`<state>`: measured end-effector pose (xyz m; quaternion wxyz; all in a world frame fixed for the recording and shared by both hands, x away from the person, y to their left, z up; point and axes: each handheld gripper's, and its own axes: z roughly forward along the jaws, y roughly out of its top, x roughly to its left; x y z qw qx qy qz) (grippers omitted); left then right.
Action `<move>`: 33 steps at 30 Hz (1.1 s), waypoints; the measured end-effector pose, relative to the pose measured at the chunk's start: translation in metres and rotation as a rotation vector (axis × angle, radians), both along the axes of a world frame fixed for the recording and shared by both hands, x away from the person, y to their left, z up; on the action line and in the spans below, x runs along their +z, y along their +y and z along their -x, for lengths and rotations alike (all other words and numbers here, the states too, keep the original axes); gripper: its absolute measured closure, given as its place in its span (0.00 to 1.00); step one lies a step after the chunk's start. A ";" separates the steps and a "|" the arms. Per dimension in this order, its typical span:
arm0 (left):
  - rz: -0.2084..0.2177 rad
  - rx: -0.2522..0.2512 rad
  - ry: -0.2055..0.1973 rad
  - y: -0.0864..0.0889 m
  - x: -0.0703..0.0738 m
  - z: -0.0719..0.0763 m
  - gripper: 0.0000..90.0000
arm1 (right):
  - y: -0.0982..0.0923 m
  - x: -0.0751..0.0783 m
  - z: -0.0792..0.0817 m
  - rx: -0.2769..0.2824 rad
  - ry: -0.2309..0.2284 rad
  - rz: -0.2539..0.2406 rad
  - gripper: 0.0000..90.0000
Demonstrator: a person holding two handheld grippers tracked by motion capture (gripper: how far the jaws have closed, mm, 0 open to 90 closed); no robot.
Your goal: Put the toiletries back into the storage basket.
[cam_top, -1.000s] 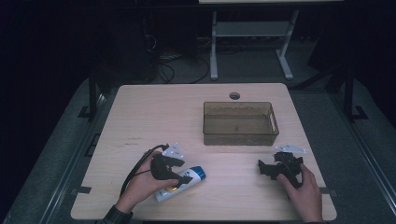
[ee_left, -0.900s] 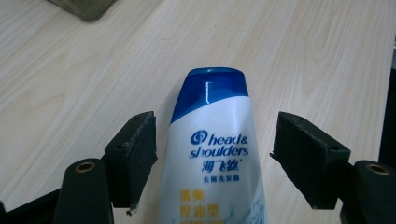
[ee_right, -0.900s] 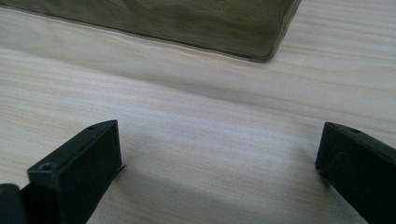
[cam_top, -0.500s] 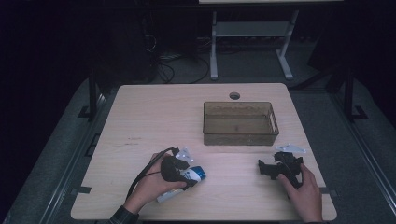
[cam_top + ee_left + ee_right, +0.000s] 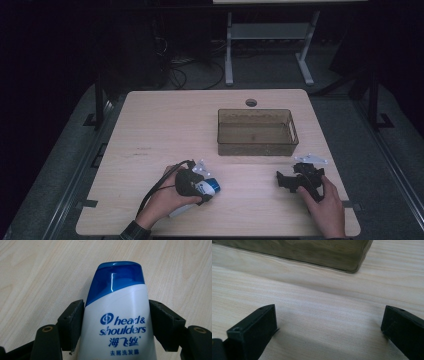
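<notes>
Left gripper (image 5: pixel 113 322) straddled shampoo bottle (image 5: pixel 117 315) lying near-left on table (image 5: pixel 165 125), jaws apart, not clamped yet. Right gripper (image 5: pixel 290 181) spread, idle. Lift, bin (image 5: pixel 257 131) drop probably left.

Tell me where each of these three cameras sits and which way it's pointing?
High view: above the table, looking forward and down; both forearms, hands and claws enter from below.
Left gripper view: on the left claw, facing the shampoo bottle between its jaws.
Right gripper view: on the right claw, facing the brown bin.
Shared: the high view also shows the bottle and bin.
</notes>
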<state>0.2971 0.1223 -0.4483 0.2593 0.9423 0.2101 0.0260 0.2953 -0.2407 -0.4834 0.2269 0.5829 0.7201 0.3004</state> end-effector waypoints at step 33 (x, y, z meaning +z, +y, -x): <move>0.172 0.006 0.007 0.025 0.019 0.001 0.37 | 0.000 0.000 0.000 0.000 0.000 0.000 0.00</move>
